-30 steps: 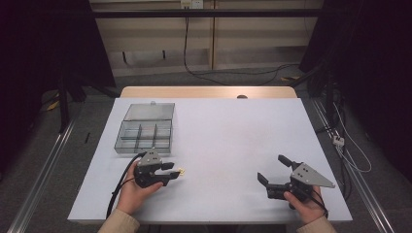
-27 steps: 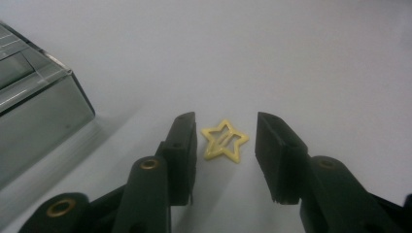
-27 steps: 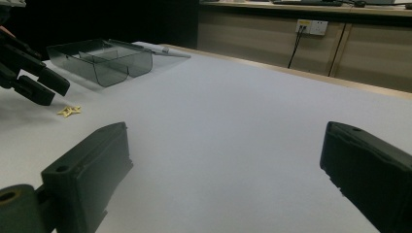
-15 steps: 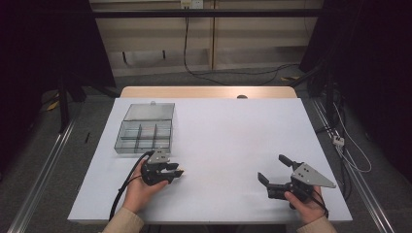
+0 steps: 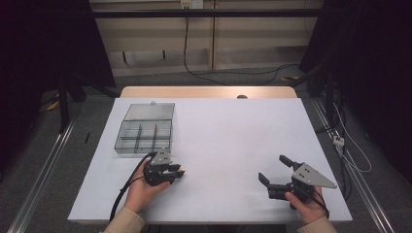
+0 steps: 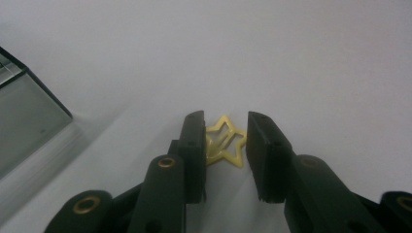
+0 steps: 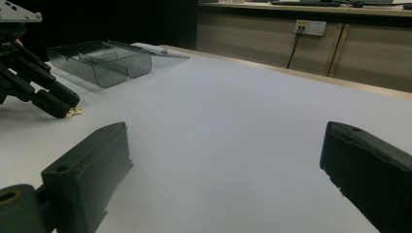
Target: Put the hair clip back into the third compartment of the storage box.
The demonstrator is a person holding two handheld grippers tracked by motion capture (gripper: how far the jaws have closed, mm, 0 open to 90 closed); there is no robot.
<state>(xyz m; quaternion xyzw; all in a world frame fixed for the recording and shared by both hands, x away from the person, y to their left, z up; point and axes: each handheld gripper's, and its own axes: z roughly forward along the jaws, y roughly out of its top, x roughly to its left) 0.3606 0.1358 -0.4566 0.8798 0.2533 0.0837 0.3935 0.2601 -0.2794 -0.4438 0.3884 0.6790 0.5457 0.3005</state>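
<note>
A small gold star-shaped clip (image 6: 224, 122) lies flat on the white table (image 5: 228, 136). My left gripper (image 6: 226, 145) points down at it with a jaw against each side. Its jaws have just been closing, and the pads (image 6: 195, 145) now press on the star's left and right points. In the high view the left gripper (image 5: 179, 172) is at the front left of the table, just below the box. My right gripper (image 5: 273, 169) rests at the front right, open, with nothing between its jaws. From the right gripper view, the left gripper (image 7: 58, 104) touches the star (image 7: 74, 113).
A clear plastic compartment box (image 5: 145, 128) with its lid folded back stands at the left of the table, just beyond the left gripper. It also appears at the far left as the box (image 7: 102, 60). A wooden ledge (image 5: 204, 92) borders the table's far edge.
The left gripper has shifted a little to the right, onto the star that lay just beyond its tips, and its jaws have drawn in around it. The right gripper has stayed still.
</note>
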